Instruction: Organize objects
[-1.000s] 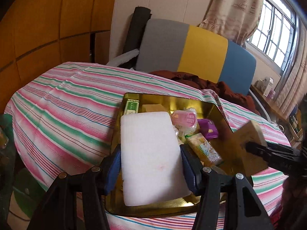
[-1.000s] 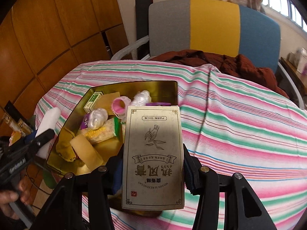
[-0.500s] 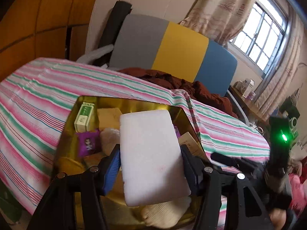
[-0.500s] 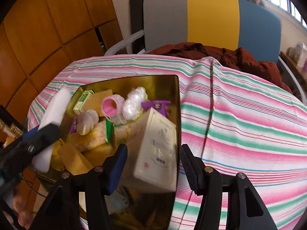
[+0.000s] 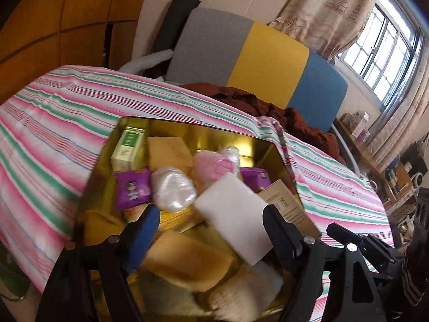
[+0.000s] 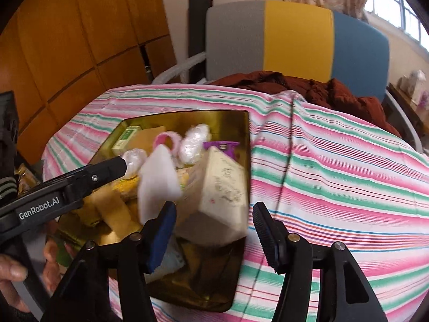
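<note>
Gaping empty, both claws, left (image 5: 210, 216) and right (image 6: 214, 213), overhang one gold tray (image 6: 242, 134).

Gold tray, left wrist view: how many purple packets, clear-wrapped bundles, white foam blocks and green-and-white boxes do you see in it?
Purple packets: 2
Clear-wrapped bundles: 2
White foam block: 1
Green-and-white box: 1
Total: 6
</note>
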A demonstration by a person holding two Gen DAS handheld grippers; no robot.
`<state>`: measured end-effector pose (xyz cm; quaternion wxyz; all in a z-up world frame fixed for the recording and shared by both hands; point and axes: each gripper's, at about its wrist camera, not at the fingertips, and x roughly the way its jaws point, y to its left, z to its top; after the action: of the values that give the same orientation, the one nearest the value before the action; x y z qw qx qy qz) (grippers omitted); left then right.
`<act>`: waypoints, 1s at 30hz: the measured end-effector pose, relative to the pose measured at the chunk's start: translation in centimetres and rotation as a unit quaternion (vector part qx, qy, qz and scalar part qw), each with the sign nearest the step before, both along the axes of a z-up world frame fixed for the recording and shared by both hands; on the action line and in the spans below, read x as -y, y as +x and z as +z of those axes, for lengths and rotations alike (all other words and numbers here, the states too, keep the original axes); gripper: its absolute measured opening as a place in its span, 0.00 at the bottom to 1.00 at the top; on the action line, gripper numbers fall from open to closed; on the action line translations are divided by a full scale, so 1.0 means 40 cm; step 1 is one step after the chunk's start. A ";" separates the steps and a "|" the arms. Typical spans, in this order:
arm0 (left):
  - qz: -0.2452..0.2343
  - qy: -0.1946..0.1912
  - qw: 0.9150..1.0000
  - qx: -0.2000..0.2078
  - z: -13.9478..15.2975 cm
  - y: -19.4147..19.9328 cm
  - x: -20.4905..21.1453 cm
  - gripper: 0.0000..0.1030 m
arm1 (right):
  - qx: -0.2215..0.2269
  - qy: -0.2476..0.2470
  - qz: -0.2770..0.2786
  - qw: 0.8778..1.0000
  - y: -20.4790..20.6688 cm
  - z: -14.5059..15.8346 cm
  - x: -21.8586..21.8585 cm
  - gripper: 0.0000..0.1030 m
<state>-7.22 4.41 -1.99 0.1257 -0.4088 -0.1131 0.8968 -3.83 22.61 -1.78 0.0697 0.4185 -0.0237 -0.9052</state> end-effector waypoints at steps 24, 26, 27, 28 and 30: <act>0.052 -0.101 0.991 -0.072 0.074 0.159 0.043 0.78 | -0.074 0.060 -0.051 0.994 0.107 0.037 0.053 0.97; 0.055 -0.111 0.990 -0.074 0.077 0.167 0.036 0.78 | -0.068 0.061 -0.062 0.994 0.114 0.031 0.045 1.00; 0.053 -0.110 0.990 -0.076 0.079 0.172 0.033 0.78 | -0.065 0.059 -0.064 0.994 0.117 0.029 0.041 1.00; 0.049 -0.104 0.990 -0.079 0.082 0.178 0.031 0.78 | -0.063 0.059 -0.067 0.994 0.123 0.027 0.038 1.00; 0.053 -0.107 0.989 -0.088 0.088 0.189 0.027 0.79 | -0.062 0.061 -0.069 0.994 0.132 0.024 0.033 1.00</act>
<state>0.33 3.33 1.55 0.0424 -0.3327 -0.0263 0.9417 1.47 21.29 -0.84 -0.0175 0.3621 0.0068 -0.9320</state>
